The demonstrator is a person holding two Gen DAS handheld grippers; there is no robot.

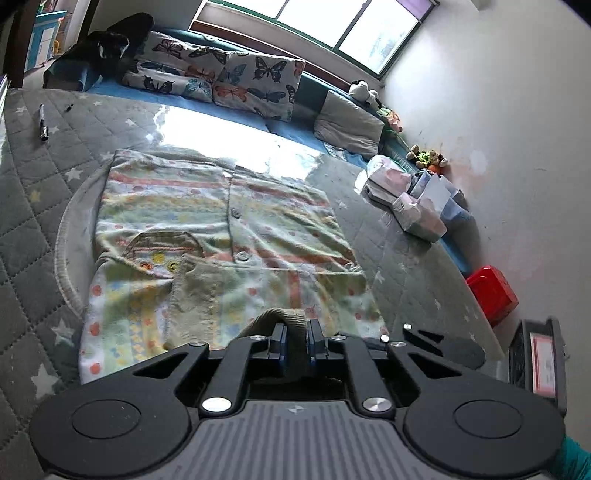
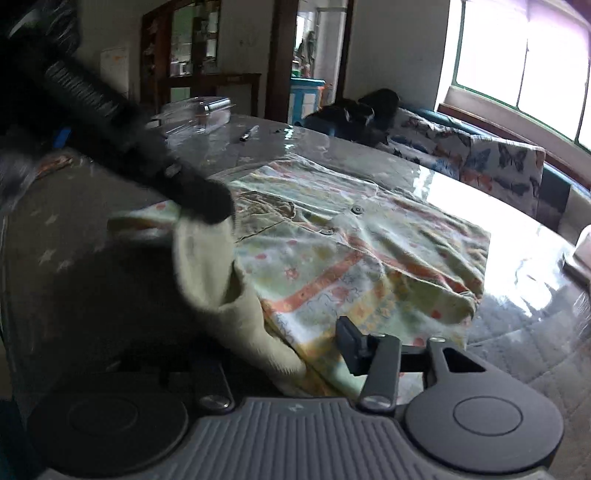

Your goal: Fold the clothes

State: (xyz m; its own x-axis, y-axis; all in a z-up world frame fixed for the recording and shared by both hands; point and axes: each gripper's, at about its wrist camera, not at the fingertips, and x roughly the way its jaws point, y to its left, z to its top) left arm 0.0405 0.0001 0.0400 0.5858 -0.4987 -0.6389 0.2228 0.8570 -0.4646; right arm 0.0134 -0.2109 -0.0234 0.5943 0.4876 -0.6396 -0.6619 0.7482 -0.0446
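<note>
A: Left gripper (image 1: 295,341)?
B: I see its jaws pinched on the cardigan's (image 1: 221,236) ribbed cuff (image 1: 282,317), lifted off the quilted table (image 1: 33,229)

A: Right gripper (image 2: 295,350)?
B: Jaws narrow over the near hem; left finger hidden, grip unclear

- The left wrist view sits just behind the left claw (image 1: 295,341), close over the near edge of the patterned garment (image 1: 221,229), angled down across the table (image 1: 33,177) toward the window (image 1: 332,26) and butterfly cushions (image 1: 236,74).
- The right wrist view sits behind the right claw (image 2: 295,350), equally low and close, facing the doorway (image 2: 314,55), with the left claw (image 2: 199,199) crossing its frame.
- Both share the garment, table, cushions and window.
</note>
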